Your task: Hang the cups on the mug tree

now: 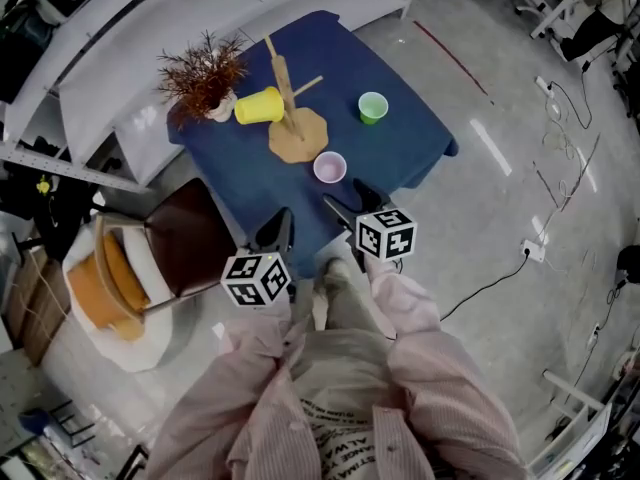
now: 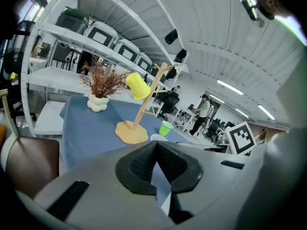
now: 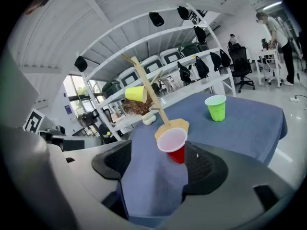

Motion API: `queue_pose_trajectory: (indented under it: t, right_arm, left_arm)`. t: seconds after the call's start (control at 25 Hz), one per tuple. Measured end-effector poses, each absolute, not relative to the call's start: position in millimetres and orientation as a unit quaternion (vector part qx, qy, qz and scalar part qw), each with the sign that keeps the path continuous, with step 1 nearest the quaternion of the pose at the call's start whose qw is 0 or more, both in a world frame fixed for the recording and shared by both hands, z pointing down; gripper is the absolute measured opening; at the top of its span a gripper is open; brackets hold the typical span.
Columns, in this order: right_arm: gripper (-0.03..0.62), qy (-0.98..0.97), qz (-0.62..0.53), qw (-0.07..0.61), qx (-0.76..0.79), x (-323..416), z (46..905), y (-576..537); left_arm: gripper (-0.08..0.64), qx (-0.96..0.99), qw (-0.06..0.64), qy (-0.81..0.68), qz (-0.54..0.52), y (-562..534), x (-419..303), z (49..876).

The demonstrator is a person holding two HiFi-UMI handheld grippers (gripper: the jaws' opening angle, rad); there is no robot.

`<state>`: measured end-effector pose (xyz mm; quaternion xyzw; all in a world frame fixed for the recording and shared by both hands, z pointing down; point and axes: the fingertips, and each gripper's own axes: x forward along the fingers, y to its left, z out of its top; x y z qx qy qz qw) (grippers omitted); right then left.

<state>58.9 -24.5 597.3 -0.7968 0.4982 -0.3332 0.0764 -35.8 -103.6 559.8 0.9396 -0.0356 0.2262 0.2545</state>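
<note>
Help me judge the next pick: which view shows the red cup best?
The right gripper view: the red cup stands upright, close, red wall and pale inside visible. The head view shows only its opening from above; the left gripper view, a sliver of rim.

The left gripper (image 1: pixel 284 216) pointed forward with its jaws pressed together. Just beside it, the right gripper (image 1: pixel 346 198) had its jaws spread apart, empty. Both arms (image 1: pixel 418 336) were bent close in.

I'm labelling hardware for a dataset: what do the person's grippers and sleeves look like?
The left gripper and right gripper match: grey bodies, black textured pads, a white cube with black square markers on each. The sleeves are pale pink.
</note>
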Motion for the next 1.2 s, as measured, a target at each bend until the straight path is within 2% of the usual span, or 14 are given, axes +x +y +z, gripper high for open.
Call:
queue_pose_trajectory:
  t: [0.72,1.2]
  right_arm:
    - [0.339,0.534,-0.304,-0.042,-0.788,79.3,662.5,-49.9]
    - [0.339,0.543,-0.273,-0.084,-0.789,93.7,674.5,-70.6]
  left_arm:
    - [-0.002,0.928,0.278,-0.077,0.234,-102.4,-29.4,607.8]
    - [-0.002,0.929,0.278,-0.061,0.237,-109.3,-10.0,625.9]
